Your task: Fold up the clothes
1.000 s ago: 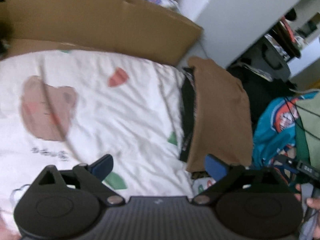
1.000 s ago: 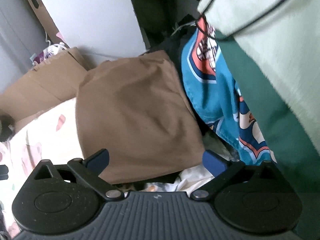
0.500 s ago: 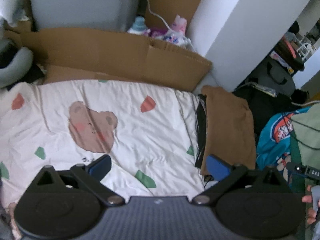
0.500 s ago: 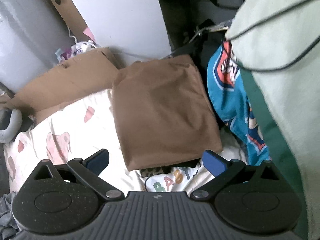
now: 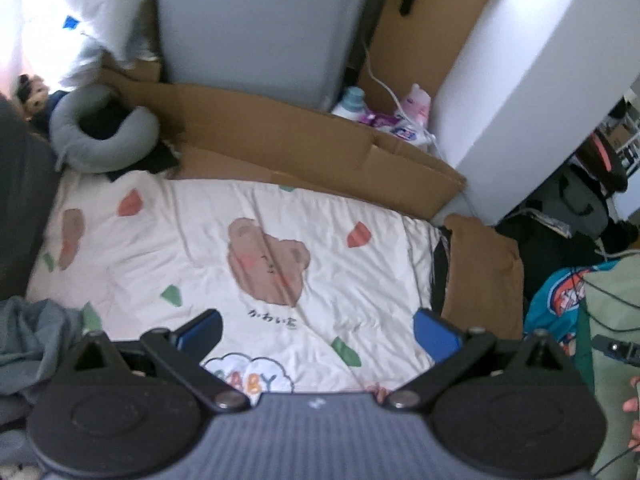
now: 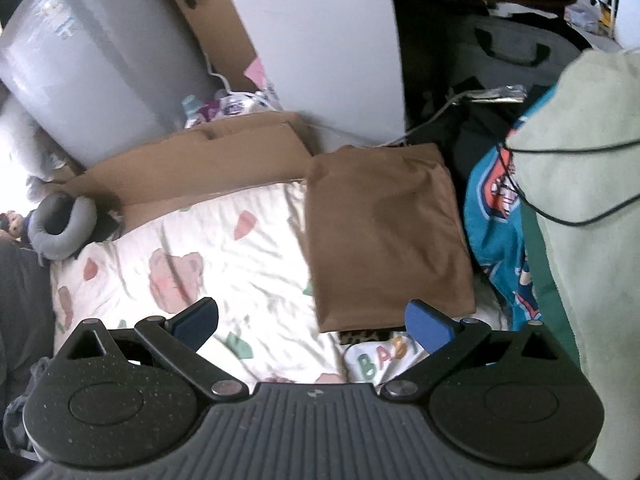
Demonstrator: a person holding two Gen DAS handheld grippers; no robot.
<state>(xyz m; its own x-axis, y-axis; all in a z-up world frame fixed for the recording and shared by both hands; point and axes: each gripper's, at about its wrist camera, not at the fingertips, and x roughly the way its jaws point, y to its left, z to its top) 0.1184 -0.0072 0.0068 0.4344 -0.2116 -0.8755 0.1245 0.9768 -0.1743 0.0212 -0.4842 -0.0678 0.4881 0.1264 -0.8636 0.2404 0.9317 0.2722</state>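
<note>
Nearest the cameras, the left hand-held gripper [image 5: 316,332] and the right hand-held gripper [image 6: 310,320] both stand released, blue pads wide apart and grasping nothing, above a bear-print blanket [image 5: 248,248] spread flat as the folding surface. Just beyond the right pad lies a brown garment [image 6: 384,236], already folded into a neat, smooth rectangle at the blanket's right edge, resting on a dark folded item [image 5: 438,272] of which only the edge shows. Beside it, to the right, a teal printed garment [image 6: 496,216] lies crumpled and unfolded; a grey garment [image 5: 36,332] is bunched at the near left. The step in hand appears to be fetching the next piece: pinch one edge only, lift clear of the stack, and spread it flat at mid-blanket. Farther off, flattened cardboard [image 5: 304,148] borders the blanket.
</note>
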